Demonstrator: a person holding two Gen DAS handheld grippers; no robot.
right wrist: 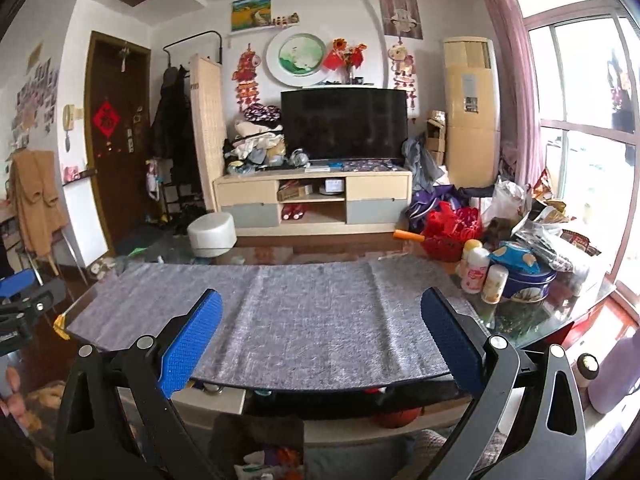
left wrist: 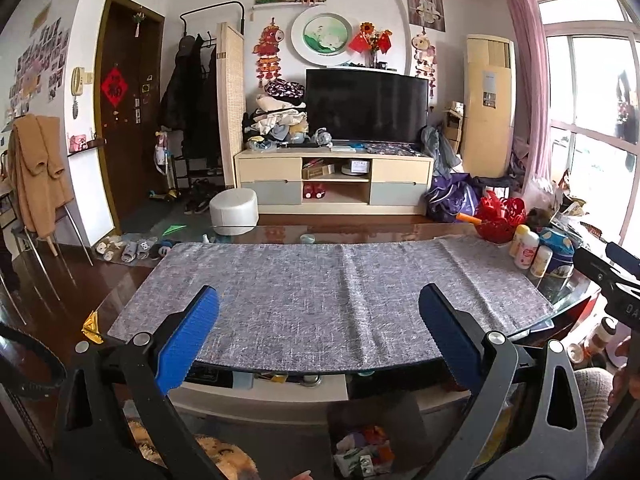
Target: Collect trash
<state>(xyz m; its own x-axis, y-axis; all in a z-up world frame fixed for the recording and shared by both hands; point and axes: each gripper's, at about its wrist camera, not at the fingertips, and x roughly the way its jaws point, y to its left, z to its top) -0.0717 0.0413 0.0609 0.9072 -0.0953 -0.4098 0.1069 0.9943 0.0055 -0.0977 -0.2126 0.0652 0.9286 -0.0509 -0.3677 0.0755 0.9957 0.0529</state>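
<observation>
Tools, left tool (left wrist: 319,330) and right tool (right wrist: 321,332), gape wide and empty; wrappers in the bin (left wrist: 370,456) look light, crinkly, best pinched at edges.

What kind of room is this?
Most likely a home living room: a television on a low cabinet, coats on a rack, and a cloth-covered glass coffee table.
</observation>
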